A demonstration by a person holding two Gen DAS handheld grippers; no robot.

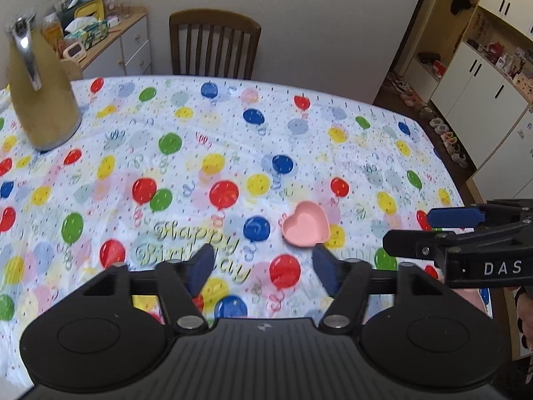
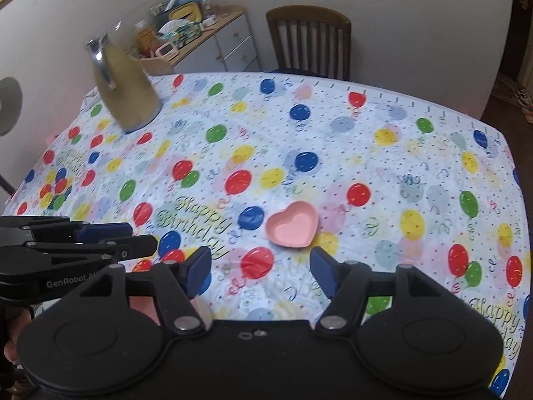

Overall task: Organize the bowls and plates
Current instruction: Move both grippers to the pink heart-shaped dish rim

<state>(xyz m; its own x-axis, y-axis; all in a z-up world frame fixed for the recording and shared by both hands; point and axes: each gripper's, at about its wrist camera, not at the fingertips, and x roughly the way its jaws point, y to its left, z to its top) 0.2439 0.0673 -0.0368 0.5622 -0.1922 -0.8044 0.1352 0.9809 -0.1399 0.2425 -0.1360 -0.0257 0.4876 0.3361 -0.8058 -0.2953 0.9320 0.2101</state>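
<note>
Now the pink heart bowl (image 1: pixel 305 227) (tip nearward) faces both grippers, spread empty.

Balloon-print tablecloth (image 1: pixel 233 140) covers the table — pink heart bowl (image 1: pixel 305 223), tan jug (image 1: pixel 40 96).

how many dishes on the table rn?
1. A pink heart-shaped bowl sits on the balloon tablecloth, just ahead of the open left hand-held gripper. Each gripper body blocks the near edge of the table, so more could be hidden there.
</note>
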